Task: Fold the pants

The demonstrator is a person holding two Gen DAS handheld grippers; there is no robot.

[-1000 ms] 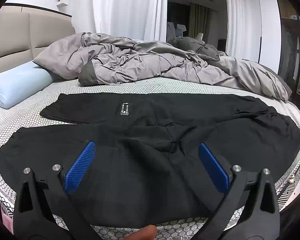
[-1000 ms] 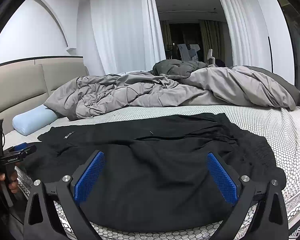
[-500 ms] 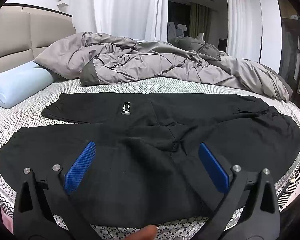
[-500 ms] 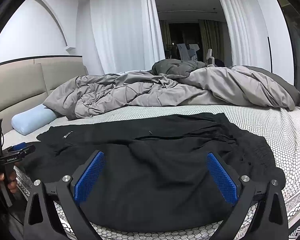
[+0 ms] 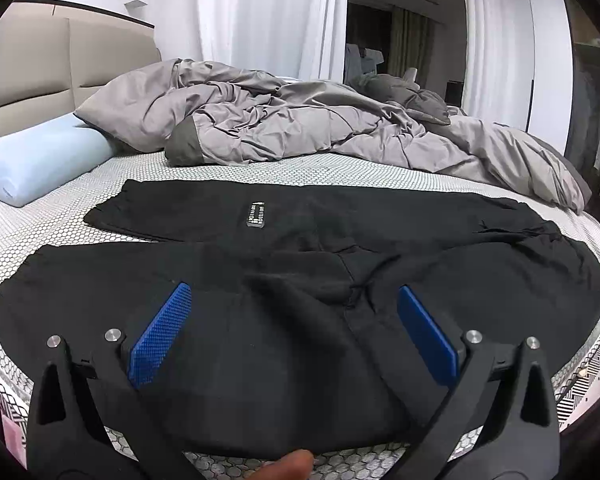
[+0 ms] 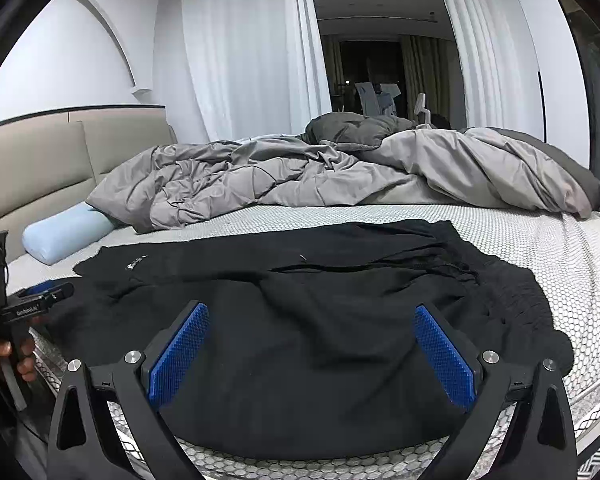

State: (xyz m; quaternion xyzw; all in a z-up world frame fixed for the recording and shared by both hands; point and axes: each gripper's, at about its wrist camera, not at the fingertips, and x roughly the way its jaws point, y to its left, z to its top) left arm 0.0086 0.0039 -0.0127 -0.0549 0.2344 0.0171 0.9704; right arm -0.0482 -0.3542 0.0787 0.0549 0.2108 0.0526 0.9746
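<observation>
Black pants [image 5: 300, 280] lie spread flat across the near part of the bed, legs running left, waistband [image 6: 512, 292] bunched at the right. A small label [image 5: 257, 214] shows on the far leg. My left gripper [image 5: 292, 312] hovers open over the crotch area, blue pads wide apart, nothing between them. My right gripper [image 6: 312, 340] is open too, above the hip end of the pants [image 6: 300, 320]. In the right wrist view the left gripper's body [image 6: 28, 304] shows at the far left, held by a hand [image 6: 4, 356].
A crumpled grey duvet [image 5: 300, 128] fills the far half of the bed. A light blue pillow [image 5: 40, 160] lies at the left by the beige headboard [image 5: 40, 68]. The patterned mattress [image 6: 540, 240] shows bare to the right of the pants. White curtains hang behind.
</observation>
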